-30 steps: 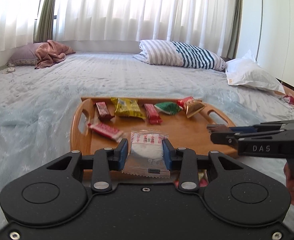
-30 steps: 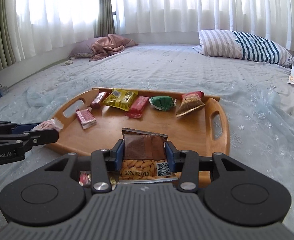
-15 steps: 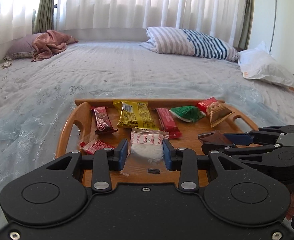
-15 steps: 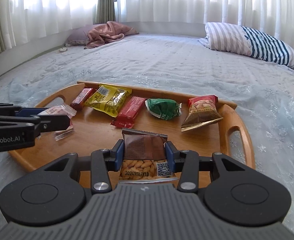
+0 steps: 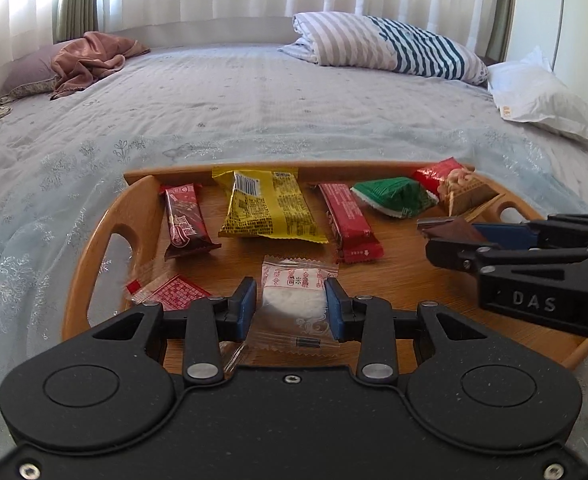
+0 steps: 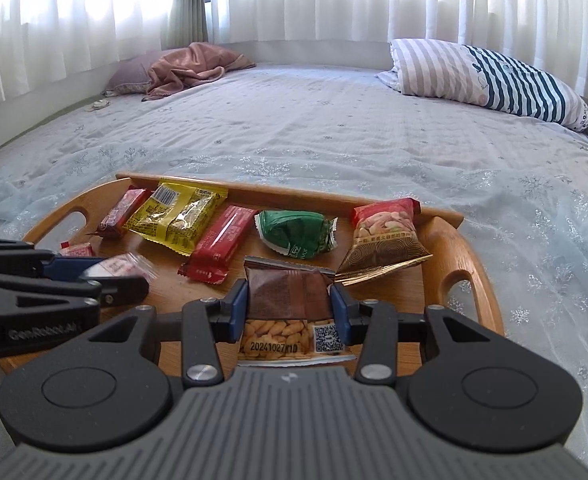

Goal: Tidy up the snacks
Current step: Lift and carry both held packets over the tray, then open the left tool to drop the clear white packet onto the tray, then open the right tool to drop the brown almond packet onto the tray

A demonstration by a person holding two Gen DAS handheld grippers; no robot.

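Both grippers loaded, both over the near half of the wooden tray (image 5: 134,204), which sits on the bed (image 5: 254,112). Left gripper (image 5: 290,304) pinches a clear packet with white filling and red print (image 5: 297,292) between its blue pads; packet hangs over the tray's near-left area, beside a small red-printed clear packet (image 5: 174,290) lying on the wood. Right gripper (image 6: 290,306) pinches a brown peanut packet (image 6: 288,296), held over the tray's near-centre, just in front of the gold-and-red nut bag (image 6: 385,240). Neither pair of tongs is spread; each is pressed onto its packet. Done so far, judging from the layout: a row along the tray's far rim, left to right, of dark red bar (image 5: 186,216), yellow packet (image 5: 268,208), red bar (image 5: 349,220), green packet (image 5: 393,198), then the nut bag at the right end. Row is roughly even and items lie apart or only just touch. Left to do: set down the two held packets, probably as a second row nearer than the first. Cannot tell whether more snacks wait off the tray. Estimate: well past halfway. Risk noted: the crinkly wrappers may cling to the pads on release.
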